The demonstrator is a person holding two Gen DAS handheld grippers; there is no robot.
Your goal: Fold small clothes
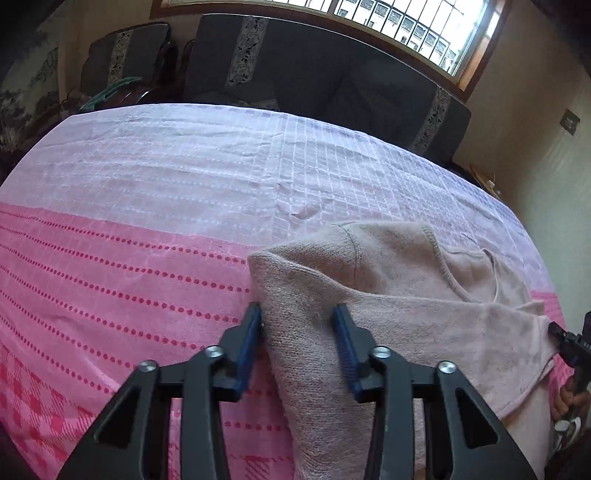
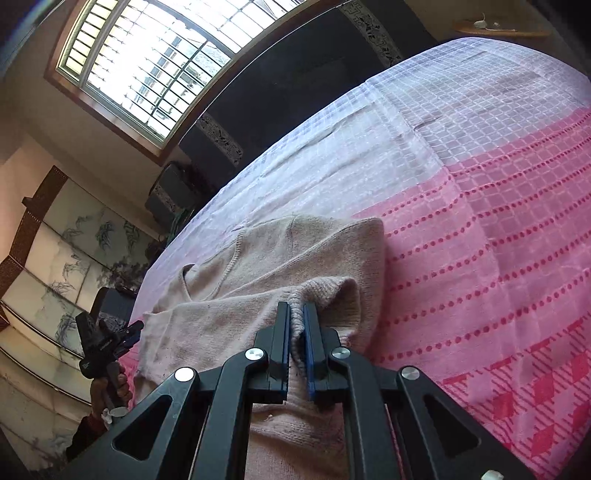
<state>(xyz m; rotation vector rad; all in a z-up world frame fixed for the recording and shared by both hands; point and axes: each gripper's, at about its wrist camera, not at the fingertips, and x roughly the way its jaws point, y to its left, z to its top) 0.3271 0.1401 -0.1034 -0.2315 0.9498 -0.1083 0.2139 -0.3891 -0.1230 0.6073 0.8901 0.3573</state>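
Observation:
A small beige knit sweater (image 1: 399,295) lies on the pink and white patterned cloth (image 1: 147,206), partly folded over itself. My left gripper (image 1: 297,314) is open, its blue-padded jaws on either side of a raised fold of the sweater. My right gripper (image 2: 296,314) is shut on a bunched edge of the sweater (image 2: 258,266), held a little above the cloth. The right gripper also shows at the right edge of the left wrist view (image 1: 569,343), and the left gripper at the lower left of the right wrist view (image 2: 110,339).
The patterned cloth (image 2: 480,184) covers the whole work surface. Dark cushioned seats (image 1: 295,66) stand behind it under a barred window (image 1: 406,26). A painted folding screen (image 2: 62,258) stands to one side.

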